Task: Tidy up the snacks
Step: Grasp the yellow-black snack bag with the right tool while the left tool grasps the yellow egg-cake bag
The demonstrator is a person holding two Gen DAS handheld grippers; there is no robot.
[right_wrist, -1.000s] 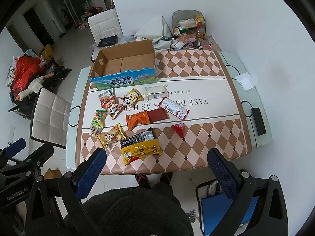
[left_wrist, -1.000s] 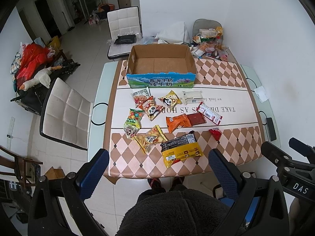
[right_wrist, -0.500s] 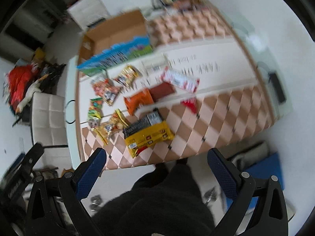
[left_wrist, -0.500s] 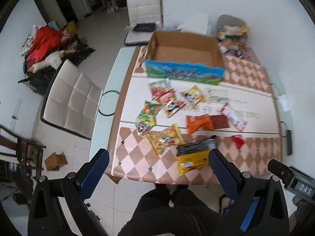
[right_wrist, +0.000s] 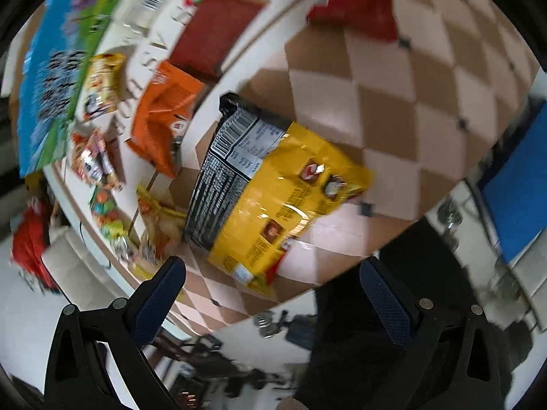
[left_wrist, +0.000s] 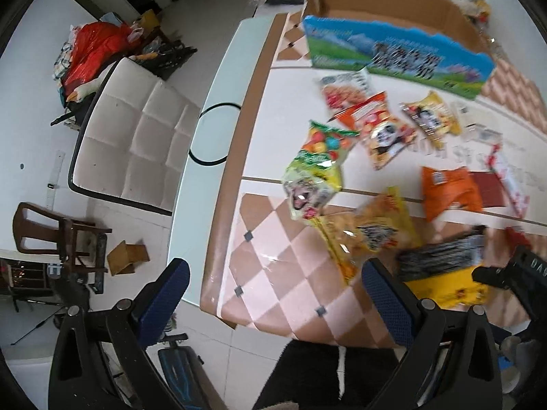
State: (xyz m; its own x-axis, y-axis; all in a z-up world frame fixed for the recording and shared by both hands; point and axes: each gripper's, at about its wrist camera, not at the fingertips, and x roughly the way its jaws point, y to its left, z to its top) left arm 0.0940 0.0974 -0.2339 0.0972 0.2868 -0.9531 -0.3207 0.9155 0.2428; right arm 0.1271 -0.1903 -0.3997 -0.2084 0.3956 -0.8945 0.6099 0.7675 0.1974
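Several snack packets lie on the checkered table (left_wrist: 273, 246). A yellow and black bag (right_wrist: 273, 184) lies nearest the front edge, right ahead of my right gripper (right_wrist: 273, 294), which is open and empty above the edge. The same bag (left_wrist: 441, 273) shows in the left wrist view, with the right gripper (left_wrist: 512, 273) over it. My left gripper (left_wrist: 273, 294) is open and empty over the table's front left corner. A green candy bag (left_wrist: 318, 164), an orange packet (left_wrist: 448, 194) and panda packets (left_wrist: 386, 136) lie further in. An open cardboard box (left_wrist: 393, 44) stands at the back.
A white chair (left_wrist: 136, 143) stands left of the table. A wooden chair (left_wrist: 58, 239) and red bags (left_wrist: 95, 44) are on the floor further left. A red packet (right_wrist: 359, 10) and a dark red packet (right_wrist: 218, 30) lie mid-table. The person's dark clothing (left_wrist: 328, 376) is below the grippers.
Both grippers have dropped and come closer to the table. The right one swung and tilted towards the yellow and black bag. The left one moved towards the front left corner. Both stay open.
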